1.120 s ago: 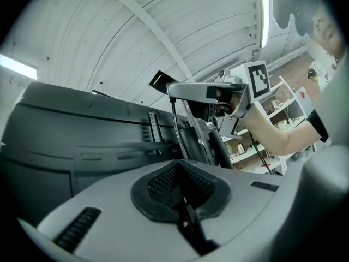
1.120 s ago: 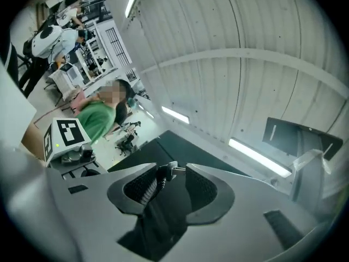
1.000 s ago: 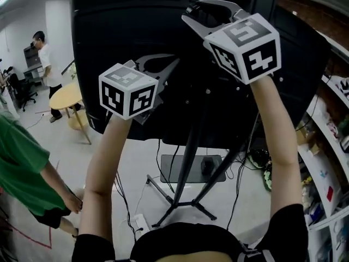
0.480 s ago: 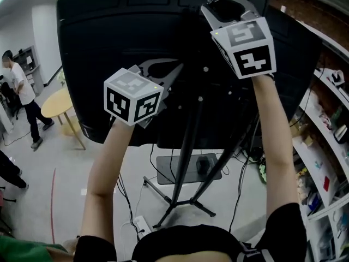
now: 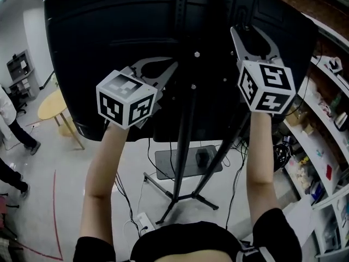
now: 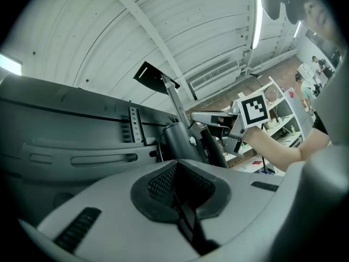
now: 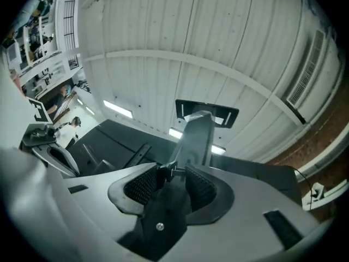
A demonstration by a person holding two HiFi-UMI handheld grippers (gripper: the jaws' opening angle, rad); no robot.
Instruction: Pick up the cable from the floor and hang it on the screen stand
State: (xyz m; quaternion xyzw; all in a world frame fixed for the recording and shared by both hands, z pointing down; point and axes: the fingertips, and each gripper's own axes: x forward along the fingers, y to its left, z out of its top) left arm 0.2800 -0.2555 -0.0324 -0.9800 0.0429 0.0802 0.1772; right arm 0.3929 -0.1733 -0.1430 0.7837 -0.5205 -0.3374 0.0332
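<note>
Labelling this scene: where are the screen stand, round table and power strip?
screen stand (image 5: 185, 146): head view, on its central pole
round table (image 5: 50, 105): head view, on the tabletop
power strip (image 5: 143, 221): head view, on its white casing

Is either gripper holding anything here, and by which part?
Nothing shows as held. The right gripper has its jaws apart, the screen stand post beyond them, not clamped. The left gripper is shut, no cable seen between its pads.

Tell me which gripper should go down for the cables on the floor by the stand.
Left, probably: the left gripper is on the side where the floor cables lie, while the right gripper is farther across, jaws open at the stand's post. Left jaws, shut, must open.
</note>
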